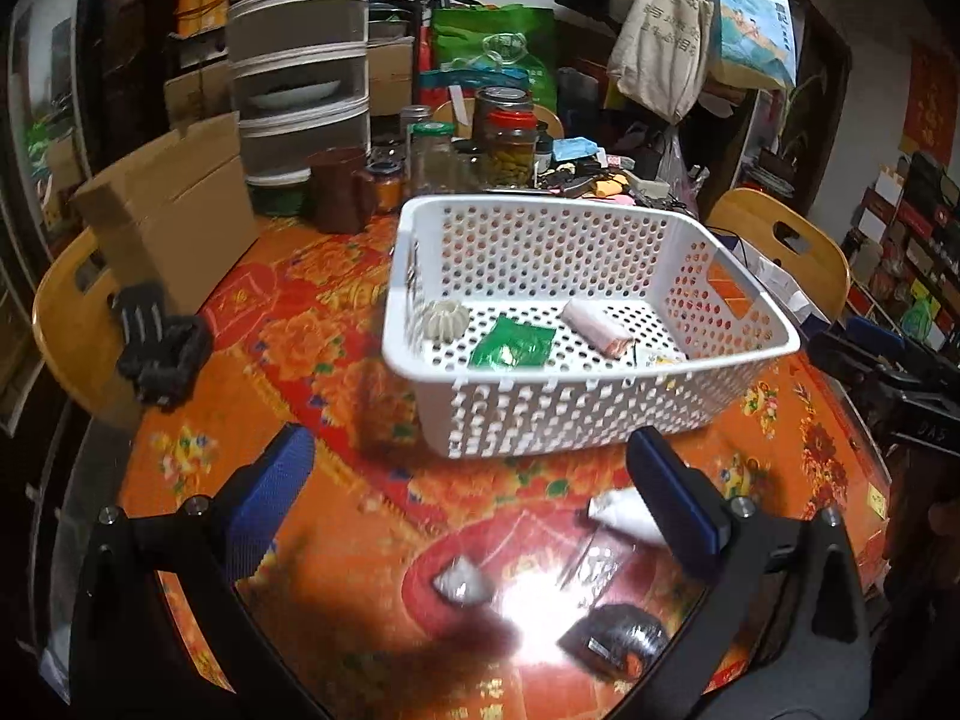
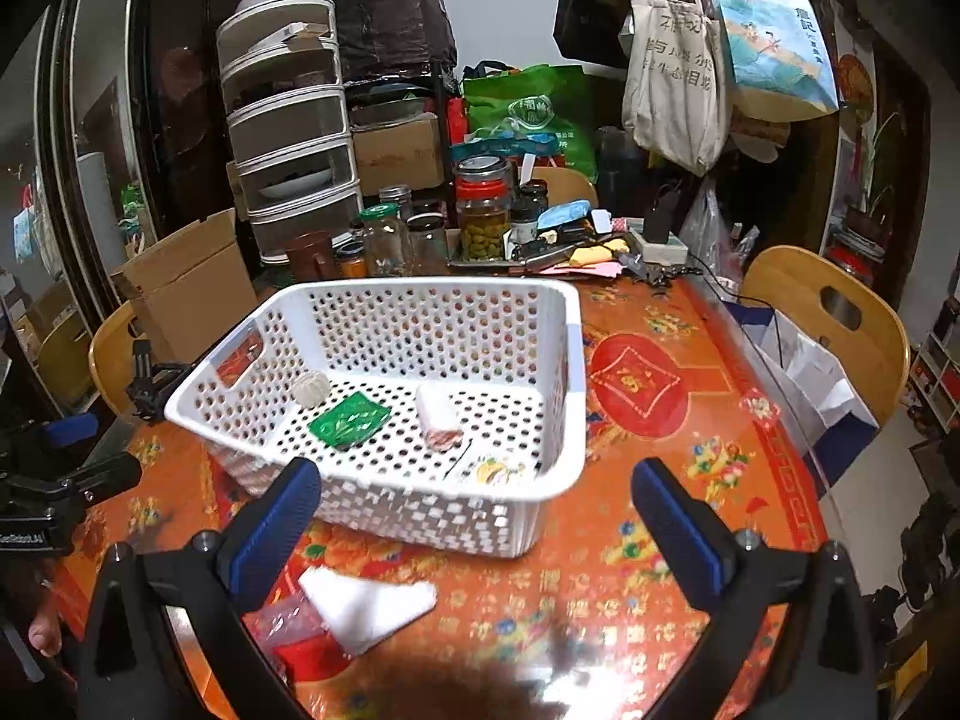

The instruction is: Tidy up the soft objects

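Note:
A white perforated basket (image 1: 600,414) (image 2: 420,516) stands on the orange flowered table. Inside lie a green packet (image 1: 513,345) (image 2: 348,418), a pale ribbed round piece (image 1: 444,320) (image 2: 311,387), a pink-white roll (image 1: 597,324) (image 2: 440,411) and a small printed sachet (image 2: 498,471). On the table in front lie a white folded cloth (image 2: 369,603) (image 1: 618,510), a red-bottomed clear pouch (image 2: 300,636), a small silvery packet (image 1: 462,582) and a dark grey bundle (image 1: 618,639). My left gripper (image 1: 474,480) is open above these loose things. My right gripper (image 2: 480,516) is open, just before the basket, holding nothing.
Jars (image 2: 483,216), a brown cup (image 1: 339,189), a cardboard box (image 1: 174,222) and stacked drawers (image 2: 288,120) crowd the table's far side. Wooden chairs (image 2: 840,312) (image 1: 72,324) stand at both sides. A black clamp (image 1: 159,354) sits at the left edge.

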A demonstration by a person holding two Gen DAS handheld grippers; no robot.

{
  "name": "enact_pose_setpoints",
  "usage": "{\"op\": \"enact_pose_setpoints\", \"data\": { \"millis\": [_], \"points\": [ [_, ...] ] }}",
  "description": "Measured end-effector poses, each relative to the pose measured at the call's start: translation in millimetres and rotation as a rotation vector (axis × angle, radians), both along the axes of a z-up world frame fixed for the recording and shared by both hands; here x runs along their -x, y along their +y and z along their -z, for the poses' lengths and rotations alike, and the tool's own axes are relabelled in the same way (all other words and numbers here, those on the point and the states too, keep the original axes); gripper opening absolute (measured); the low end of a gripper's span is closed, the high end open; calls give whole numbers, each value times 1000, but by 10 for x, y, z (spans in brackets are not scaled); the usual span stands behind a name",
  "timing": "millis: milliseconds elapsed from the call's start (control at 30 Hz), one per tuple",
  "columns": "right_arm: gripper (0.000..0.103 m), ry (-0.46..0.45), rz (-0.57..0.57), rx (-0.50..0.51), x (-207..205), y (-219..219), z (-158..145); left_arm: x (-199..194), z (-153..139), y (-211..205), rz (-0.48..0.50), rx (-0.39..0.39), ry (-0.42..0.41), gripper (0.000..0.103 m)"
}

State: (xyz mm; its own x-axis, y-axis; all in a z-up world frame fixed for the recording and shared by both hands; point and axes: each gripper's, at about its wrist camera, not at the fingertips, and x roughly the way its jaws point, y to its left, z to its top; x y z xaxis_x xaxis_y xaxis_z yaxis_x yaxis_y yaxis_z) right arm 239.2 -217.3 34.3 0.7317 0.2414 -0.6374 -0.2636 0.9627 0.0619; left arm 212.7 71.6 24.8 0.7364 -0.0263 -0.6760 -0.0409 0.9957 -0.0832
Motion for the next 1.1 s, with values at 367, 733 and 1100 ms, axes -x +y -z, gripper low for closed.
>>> {"op": "enact_pose_setpoints", "data": {
  "millis": [367, 733, 1100],
  "points": [
    [103, 5, -31, -40, 705, -7, 337, 481, 445, 77, -31, 22, 10, 103],
    [101, 63, -111, -119, 1364, 180, 871, 578, 834, 122, -27, 49, 40, 103],
    [75, 86, -231, -89, 1528, 632, 1038, 407, 1143, 151, -30, 43, 90, 103]
  ]
}}
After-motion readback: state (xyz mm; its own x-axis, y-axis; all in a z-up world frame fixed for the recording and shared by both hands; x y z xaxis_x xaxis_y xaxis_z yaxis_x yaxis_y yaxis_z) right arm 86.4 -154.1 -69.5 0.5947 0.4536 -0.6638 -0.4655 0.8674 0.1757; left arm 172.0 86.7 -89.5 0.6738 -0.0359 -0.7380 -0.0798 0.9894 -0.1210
